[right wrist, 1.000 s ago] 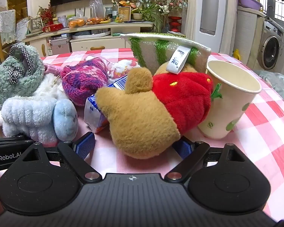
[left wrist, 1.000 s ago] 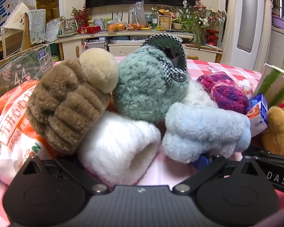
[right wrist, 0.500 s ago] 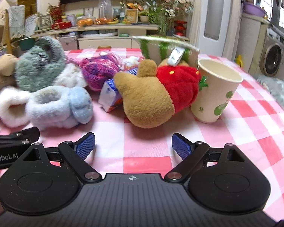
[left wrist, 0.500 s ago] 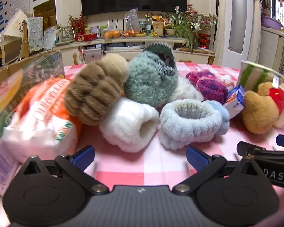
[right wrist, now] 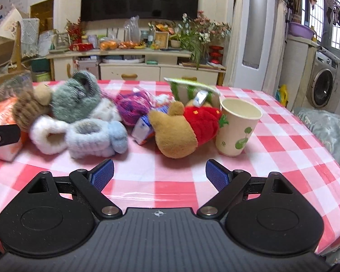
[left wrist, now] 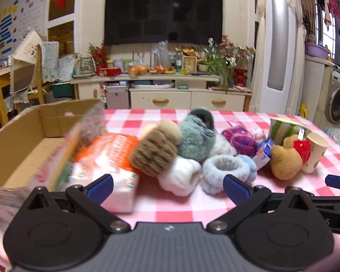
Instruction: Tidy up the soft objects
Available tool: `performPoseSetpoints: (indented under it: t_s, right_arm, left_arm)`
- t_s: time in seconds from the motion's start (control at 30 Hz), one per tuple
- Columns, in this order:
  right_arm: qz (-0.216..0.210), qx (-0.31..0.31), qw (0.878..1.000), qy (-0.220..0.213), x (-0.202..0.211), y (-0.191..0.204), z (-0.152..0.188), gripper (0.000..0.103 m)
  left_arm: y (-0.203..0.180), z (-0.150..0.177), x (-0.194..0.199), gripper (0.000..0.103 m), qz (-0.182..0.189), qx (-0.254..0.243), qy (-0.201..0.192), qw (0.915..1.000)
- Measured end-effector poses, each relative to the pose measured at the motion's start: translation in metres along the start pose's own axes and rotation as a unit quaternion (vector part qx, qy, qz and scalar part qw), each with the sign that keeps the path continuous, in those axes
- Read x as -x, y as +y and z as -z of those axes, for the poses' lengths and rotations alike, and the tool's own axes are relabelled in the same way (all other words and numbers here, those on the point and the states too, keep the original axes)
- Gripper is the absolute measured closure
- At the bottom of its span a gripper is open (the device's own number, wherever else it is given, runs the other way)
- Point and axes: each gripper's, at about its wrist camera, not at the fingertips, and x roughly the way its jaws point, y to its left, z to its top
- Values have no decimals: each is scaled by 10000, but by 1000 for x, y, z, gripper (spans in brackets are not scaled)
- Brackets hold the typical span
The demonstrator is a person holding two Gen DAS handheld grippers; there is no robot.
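Blue scrunchie (right wrist: 95,138) flat, opening upward (slightly tilted)

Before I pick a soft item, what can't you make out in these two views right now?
- Left wrist view: the packages beside the cardboard box are motion-blurred, print unreadable.
- Right wrist view: the small carton is partly hidden behind the bear plush.
- White fluffy item: mostly covered by the green one.

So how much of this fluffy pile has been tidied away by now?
Nothing looks sorted yet. The cardboard box shows bare floor where I can see it. Both the left gripper and right gripper are open and hold nothing. Left to do: the brown scrunchie, green one, white one, blue one and plush bear all sit on the table.
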Motion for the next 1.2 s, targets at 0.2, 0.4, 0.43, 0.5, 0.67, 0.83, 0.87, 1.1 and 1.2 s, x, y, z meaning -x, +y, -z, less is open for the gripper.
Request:
performPoseSetpoints:
  t_s: [0.2, 0.4, 0.43, 0.5, 0.67, 0.83, 0.87, 1.1, 1.2]
  right_arm:
    - [-267, 28, 9994, -198, 17, 13, -1, 0]
    - [-647, 102, 9973, -324, 36, 29, -3, 0]
    - [-704, 139, 9968, -349, 39, 33, -3, 0]
    - [-806, 222, 9957, -392, 45, 40, -3, 0]
    - [-1047, 459, 9920, -541, 61, 58, -7, 0]
    - [-1240, 605, 9881, -682, 73, 67, -10, 0]
    - [-1269, 620, 9874, -710, 76, 68, -10, 0]
    - [-1416, 775, 9830, -876, 93, 78, -13, 0]
    - [-1465, 821, 9817, -897, 95, 81, -14, 0]
  left_arm:
    - [31, -4, 31, 1, -276, 86, -142, 9995]
    - [64, -3, 55, 1, -606, 255, -199, 9976]
    - [69, -2, 58, 1, -659, 286, -209, 9972]
    - [79, -1, 64, 1, -751, 371, -219, 9962]
    - [98, 3, 79, 1, -885, 506, -265, 9944]
    - [108, 4, 88, 1, -981, 594, -322, 9929]
    - [110, 4, 90, 1, -996, 613, -329, 9926]
    - [120, 3, 97, 1, -1026, 730, -401, 9912]
    - [121, 3, 98, 1, -1028, 742, -415, 9911]
